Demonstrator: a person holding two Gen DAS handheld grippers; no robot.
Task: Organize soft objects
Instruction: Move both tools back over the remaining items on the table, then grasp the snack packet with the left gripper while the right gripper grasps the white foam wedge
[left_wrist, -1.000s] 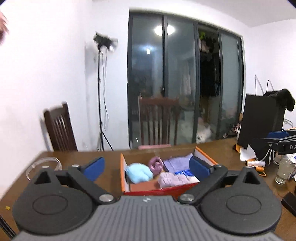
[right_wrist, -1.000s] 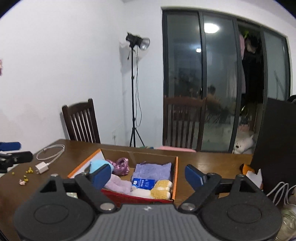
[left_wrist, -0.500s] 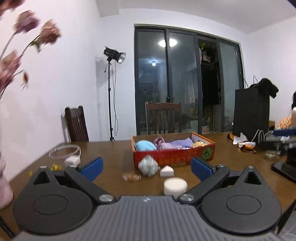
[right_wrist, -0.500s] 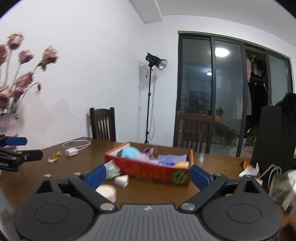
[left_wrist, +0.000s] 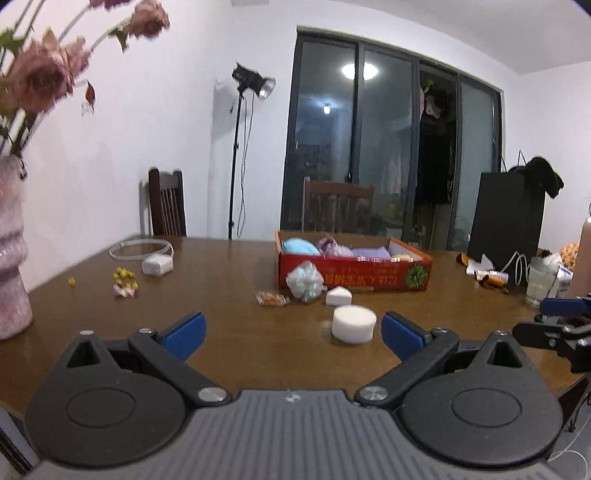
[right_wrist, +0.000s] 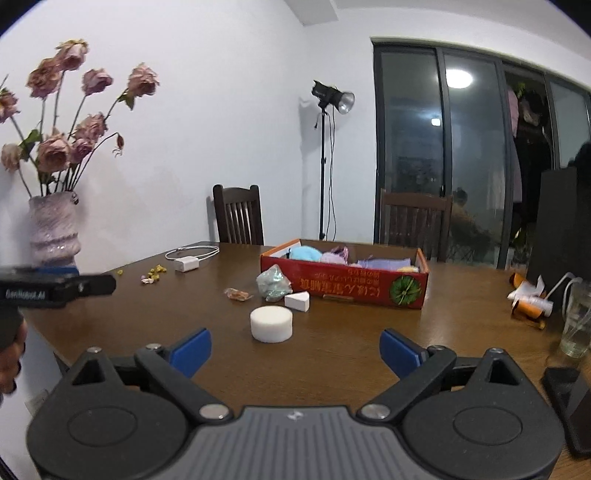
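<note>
A red cardboard box (left_wrist: 354, 275) (right_wrist: 347, 284) sits mid-table with several soft things inside: a light blue plush (left_wrist: 300, 246), a pink item, a purple cloth (left_wrist: 371, 252). In front of it lie a white round sponge (left_wrist: 353, 324) (right_wrist: 271, 324), a white wedge sponge (left_wrist: 338, 296) (right_wrist: 297, 301) and a pale green mesh puff (left_wrist: 305, 281) (right_wrist: 272, 283). My left gripper (left_wrist: 293, 334) is open and empty, near the table's front edge, short of the round sponge. My right gripper (right_wrist: 295, 352) is open and empty, also behind the round sponge.
A candy wrapper (left_wrist: 272, 298) lies left of the puff. A white charger with cable (left_wrist: 157, 265), small yellow and pink bits (left_wrist: 125, 283), a pink vase with roses (right_wrist: 55, 236), a glass (right_wrist: 576, 325), a black bag (left_wrist: 508, 218) and two chairs surround the table.
Both grippers have pulled back and lowered from over the box toward the table's near edge. The box now looks farther off, and the sponges, puff and vase have come into view.
</note>
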